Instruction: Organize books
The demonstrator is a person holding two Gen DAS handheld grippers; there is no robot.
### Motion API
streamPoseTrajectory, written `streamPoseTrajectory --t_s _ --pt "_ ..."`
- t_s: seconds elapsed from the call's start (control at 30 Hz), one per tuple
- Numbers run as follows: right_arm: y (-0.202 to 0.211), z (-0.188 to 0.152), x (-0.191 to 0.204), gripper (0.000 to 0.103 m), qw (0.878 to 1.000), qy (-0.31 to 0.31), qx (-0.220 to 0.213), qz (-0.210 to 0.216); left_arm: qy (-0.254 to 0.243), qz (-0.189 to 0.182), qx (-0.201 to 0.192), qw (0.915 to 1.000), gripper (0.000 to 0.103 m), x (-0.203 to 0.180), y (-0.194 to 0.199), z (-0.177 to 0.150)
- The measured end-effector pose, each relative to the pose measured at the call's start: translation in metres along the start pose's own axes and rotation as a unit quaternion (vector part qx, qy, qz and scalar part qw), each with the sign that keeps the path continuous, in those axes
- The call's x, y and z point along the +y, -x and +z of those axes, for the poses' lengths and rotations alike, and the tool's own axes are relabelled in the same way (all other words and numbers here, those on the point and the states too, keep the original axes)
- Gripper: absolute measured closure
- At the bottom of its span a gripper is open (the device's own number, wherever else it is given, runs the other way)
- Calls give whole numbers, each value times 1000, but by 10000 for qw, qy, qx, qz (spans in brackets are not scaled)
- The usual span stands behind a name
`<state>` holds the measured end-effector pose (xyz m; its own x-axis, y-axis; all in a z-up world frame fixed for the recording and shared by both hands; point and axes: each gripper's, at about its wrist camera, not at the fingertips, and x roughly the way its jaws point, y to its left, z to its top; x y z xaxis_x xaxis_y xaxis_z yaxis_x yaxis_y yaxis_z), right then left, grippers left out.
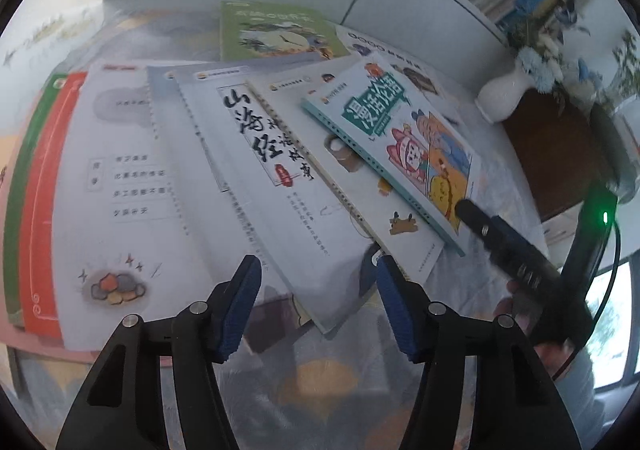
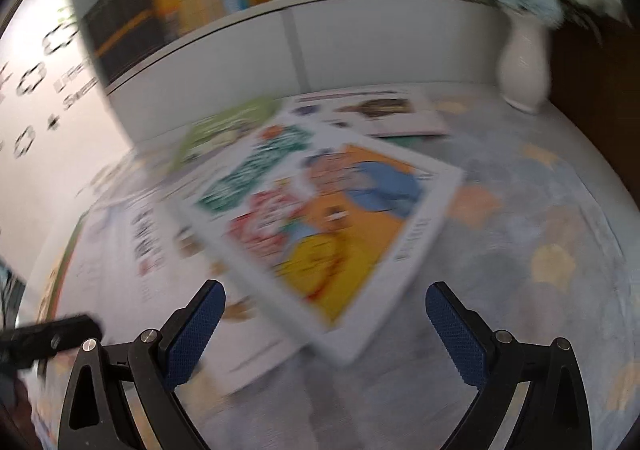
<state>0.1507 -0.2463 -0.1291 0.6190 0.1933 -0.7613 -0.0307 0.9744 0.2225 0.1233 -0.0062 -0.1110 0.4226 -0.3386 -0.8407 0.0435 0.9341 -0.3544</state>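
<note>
Books fanned across the table [image 1: 484, 278], overlapping like spilled cards, none yet squared. Far left, near the left edge: a green book [image 1: 22, 185] under a red book [image 1: 44, 205], mostly covered by a white book [image 1: 116, 185]. Next right, a calligraphy book [image 1: 260, 153] hangs its lower corner past the near edge, just ahead of the left gripper [image 1: 318, 306], whose jaws are spread, holding nothing. Risk here, as I judge it: closing on that overhanging corner would pinch one cover only, and the thin spiral-bound book [image 1: 356, 205] lying on it could slide off the front. Behind, toward the back edge, a green picture book [image 1: 276, 29] lies flat. Rightward, the comic book [image 2: 320, 217] sits topmost, skewed, its corner pointing at the right gripper [image 2: 324, 330], jaws wide apart and empty; the right wrist view is smeared, so contact cannot be told. Risk: a fast approach could shove the comic book rather than grasp it, pushing the stack back into disorder. The two grippers are near each other at the near edge, and crossing paths could knock them together. Far right, back corner: a white vase [image 2: 522, 61] with flowers, top-heavy by the look; a swept book or elbow could tip it.
</note>
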Motion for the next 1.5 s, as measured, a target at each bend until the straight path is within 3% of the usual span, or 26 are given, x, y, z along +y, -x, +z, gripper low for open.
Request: streamPoseTrajectory --t_s 0.13,0.37,0.43,0.5,0.57,0.67,0.77,0.83,0.87,0.93,0.97,1.0,1.07,1.13,1.27,1.4,1.5 --pt "-17 4 -18 2 9983 -440 300 232 -25 208 284 9994 46 0 -11 -4" --pt "-26 3 -3 4 9967 -379 284 662 -42 397 188 9990 44 1 1 -5" --pt "-26 0 0 13 9953 -426 311 815 -12 424 225 9988 43 1 4 -5" --pt "-24 -2 1 33 9958 -403 329 751 13 444 259 9987 41 2 4 -5" --pt "-21 -4 2 45 9966 -388 325 645 47 467 295 9985 41 2 4 -6" --pt "-17 -6 4 52 9966 -243 349 702 34 634 282 9976 41 3 6 -7" --pt "-7 -6 14 55 9951 200 348 900 -235 1296 223 9910 41 -3 6 -10" --pt "4 -5 23 57 9925 641 232 1012 -303 1422 222 9891 41 -2 7 -10" --pt "7 -2 25 56 9927 798 149 897 -235 1370 256 9900 41 0 7 -9" --pt "5 10 27 35 9937 1059 -54 350 -97 1329 338 9905 41 6 6 -8" --pt "2 18 25 15 9937 1100 -176 79 -55 1322 384 9905 41 8 5 -8" --pt "-4 29 22 8 9929 1107 -394 -178 -50 1327 407 9903 41 9 5 -8" --pt "-15 44 18 8 9897 1226 -695 -251 -64 1369 404 9897 40 9 5 -7" --pt "-34 51 23 8 9786 1827 -870 -380 -59 1386 398 9895 39 10 5 -6" --pt "-70 46 50 8 9355 3338 -660 -955 -29 1422 440 9889 38 11 4 -6" --pt "-78 57 47 1 9357 3388 -642 -742 -89 1641 506 9851 38 5 10 -1" --pt "-79 60 33 1 9499 3043 -553 -456 -77 1525 561 9867 38 -10 32 15"
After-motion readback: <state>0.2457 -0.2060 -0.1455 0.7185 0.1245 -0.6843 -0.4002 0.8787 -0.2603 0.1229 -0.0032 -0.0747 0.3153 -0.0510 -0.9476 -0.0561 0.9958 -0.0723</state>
